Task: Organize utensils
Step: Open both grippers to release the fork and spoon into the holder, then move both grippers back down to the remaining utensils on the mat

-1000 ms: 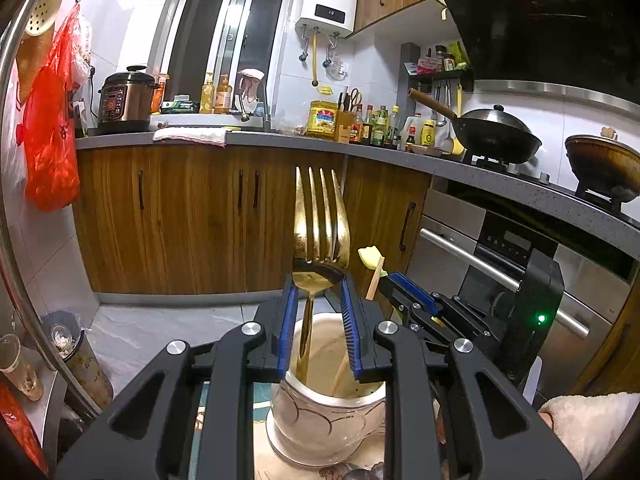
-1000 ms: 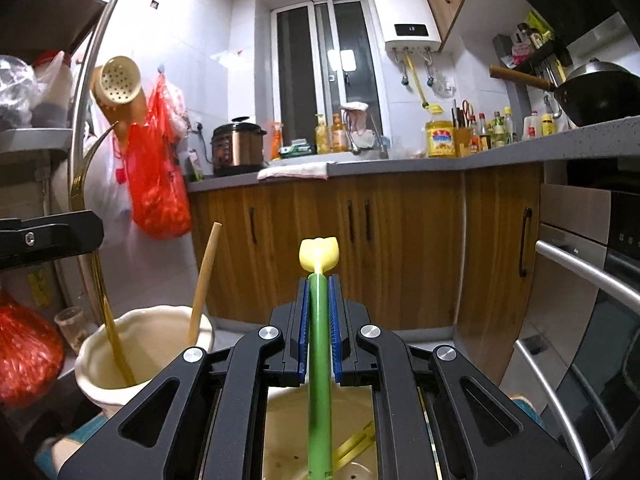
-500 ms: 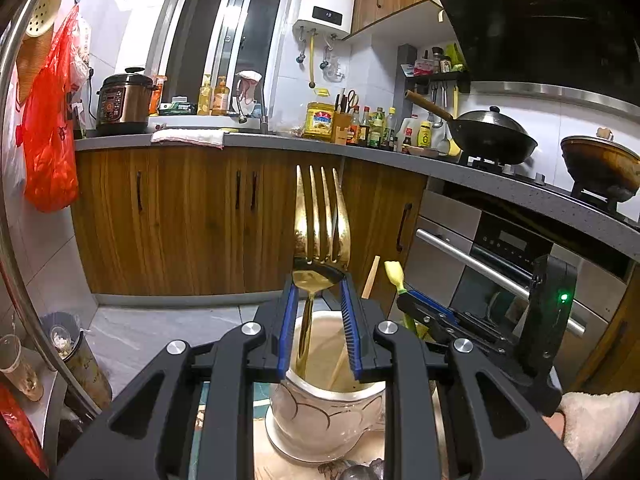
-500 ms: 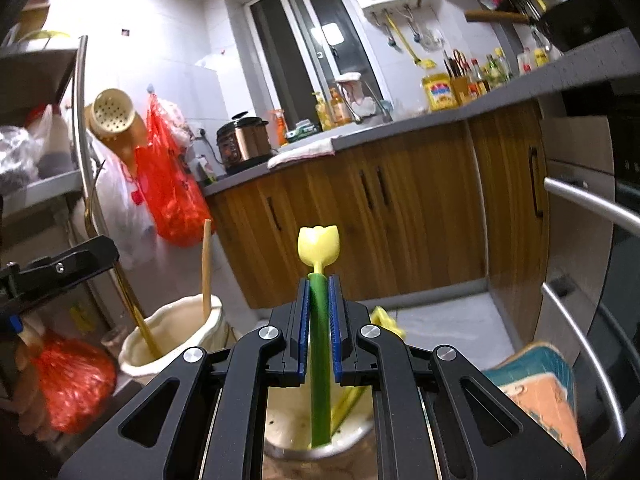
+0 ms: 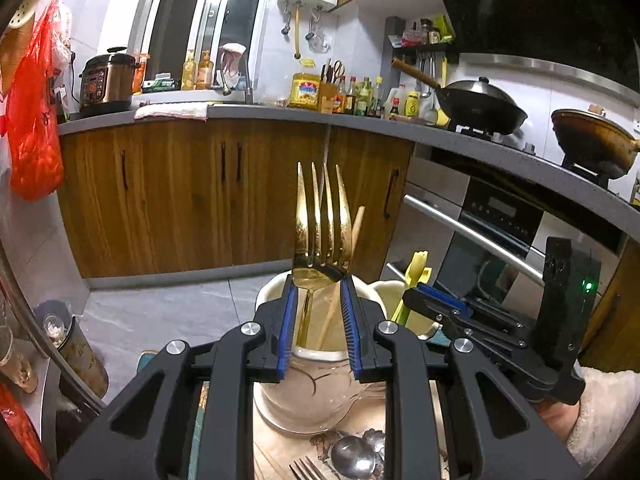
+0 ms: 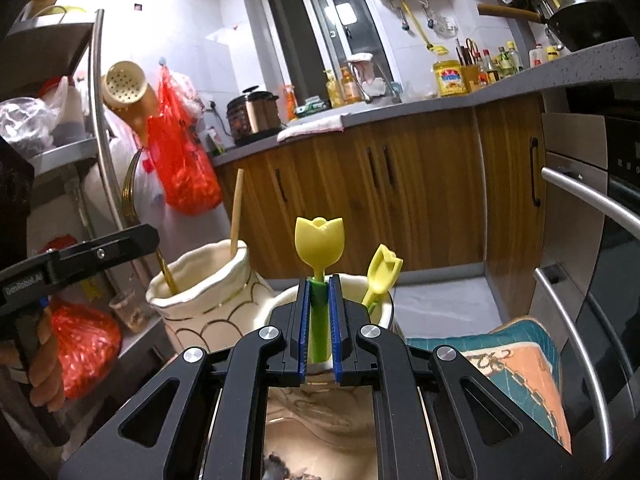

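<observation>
Gold metal fork point(image 5: 320, 236) stands tines-up, handle down inside the cream gold-lined ceramic jar point(image 5: 304, 384), pinched at its neck by the left gripper point(image 5: 319, 316) fingers, narrowly parted; green-stemmed yellow tulip-headed plastic utensil point(image 6: 319, 264) clamped in the nearly closed right gripper point(image 6: 319, 328) over the second cream pot point(image 6: 384, 312); judged step: depositing; next, release both cleanly.

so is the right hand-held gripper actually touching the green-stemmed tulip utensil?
Touching. The right wrist view shows the right hand-held gripper with both blue pads pressed against the tulip utensil's green stem, no gap on either side.
</observation>
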Demonstrator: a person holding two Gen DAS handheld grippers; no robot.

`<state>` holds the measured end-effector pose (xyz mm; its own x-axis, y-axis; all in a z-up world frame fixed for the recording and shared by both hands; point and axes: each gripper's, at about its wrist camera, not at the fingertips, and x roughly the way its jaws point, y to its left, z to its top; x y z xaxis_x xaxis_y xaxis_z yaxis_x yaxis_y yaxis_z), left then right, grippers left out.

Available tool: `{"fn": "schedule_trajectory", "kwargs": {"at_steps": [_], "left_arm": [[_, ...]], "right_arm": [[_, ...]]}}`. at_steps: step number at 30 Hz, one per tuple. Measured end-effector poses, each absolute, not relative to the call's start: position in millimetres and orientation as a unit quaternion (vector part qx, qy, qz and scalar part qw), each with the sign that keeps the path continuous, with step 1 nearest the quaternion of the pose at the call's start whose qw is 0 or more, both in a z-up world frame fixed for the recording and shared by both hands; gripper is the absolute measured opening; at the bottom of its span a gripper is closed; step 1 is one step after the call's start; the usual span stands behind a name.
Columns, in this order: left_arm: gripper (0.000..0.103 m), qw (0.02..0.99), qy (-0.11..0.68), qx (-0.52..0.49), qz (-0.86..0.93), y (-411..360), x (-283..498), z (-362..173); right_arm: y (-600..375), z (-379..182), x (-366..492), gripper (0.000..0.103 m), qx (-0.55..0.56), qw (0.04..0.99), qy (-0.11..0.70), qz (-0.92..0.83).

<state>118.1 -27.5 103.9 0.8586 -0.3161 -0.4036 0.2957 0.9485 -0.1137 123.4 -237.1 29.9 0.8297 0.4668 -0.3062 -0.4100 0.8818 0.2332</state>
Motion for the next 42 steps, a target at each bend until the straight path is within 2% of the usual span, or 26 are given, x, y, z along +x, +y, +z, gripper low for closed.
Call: {"fn": "schedule_trajectory", "kwargs": {"at_steps": [4, 6, 9, 13, 15, 19, 21, 22, 24, 27, 29, 36, 42], "left_arm": [[0.021, 0.966, 0.211, -0.020, -0.151, -27.2, 116.9, 103.9], [0.021, 0.966, 0.212, -0.018, -0.147, -28.0, 117.8, 103.7], [0.022, 0.967, 0.213, -0.017, -0.142, -29.1, 117.7, 104.3], [0.035, 0.968, 0.213, -0.014, -0.134, -27.3, 113.4, 107.0], [0.041, 0.969, 0.214, -0.012, -0.125, -25.7, 108.5, 108.8], [0.052, 0.969, 0.221, -0.010, -0.111, -19.6, 93.5, 110.4], [0.063, 0.969, 0.225, -0.009, -0.103, -15.3, 83.8, 110.7], [0.066, 0.969, 0.227, -0.009, -0.102, -13.6, 79.7, 110.4], [0.078, 0.967, 0.236, -0.006, -0.091, -10.0, 69.0, 108.3], [0.092, 0.964, 0.255, -0.007, -0.077, -4.2, 54.7, 99.4], [0.097, 0.960, 0.272, -0.010, -0.068, 0.3, 45.7, 88.2], [0.097, 0.942, 0.333, 0.006, -0.026, 16.3, 40.7, 43.0], [0.097, 0.926, 0.377, -0.002, 0.002, 31.4, 42.6, 11.5]], "right_arm": [[-239.7, 28.8, 124.4, 0.016, 0.083, 0.953, 0.185, 0.226], [-242.6, 30.9, 122.6, 0.029, 0.091, 0.952, 0.183, 0.226], [-245.8, 34.5, 118.1, 0.038, 0.096, 0.953, 0.178, 0.225], [-251.7, 39.3, 109.8, 0.046, 0.109, 0.953, 0.176, 0.220], [-254.3, 41.3, 104.0, 0.058, 0.113, 0.954, 0.177, 0.215], [-256.8, 44.2, 89.1, 0.071, 0.110, 0.953, 0.184, 0.213], [-256.6, 44.1, 77.9, 0.080, 0.104, 0.952, 0.189, 0.217], [-256.2, 43.8, 74.0, 0.081, 0.100, 0.952, 0.191, 0.217], [-253.0, 40.9, 64.6, 0.087, 0.084, 0.950, 0.205, 0.219], [-248.7, 32.5, 54.2, 0.091, 0.069, 0.947, 0.227, 0.217], [-245.2, 24.5, 49.1, 0.092, 0.058, 0.942, 0.250, 0.215], [-227.1, -9.8, 38.7, 0.093, 0.014, 0.920, 0.328, 0.212], [-206.1, -23.9, 29.3, 0.091, -0.057, 0.913, 0.348, 0.205]]}}
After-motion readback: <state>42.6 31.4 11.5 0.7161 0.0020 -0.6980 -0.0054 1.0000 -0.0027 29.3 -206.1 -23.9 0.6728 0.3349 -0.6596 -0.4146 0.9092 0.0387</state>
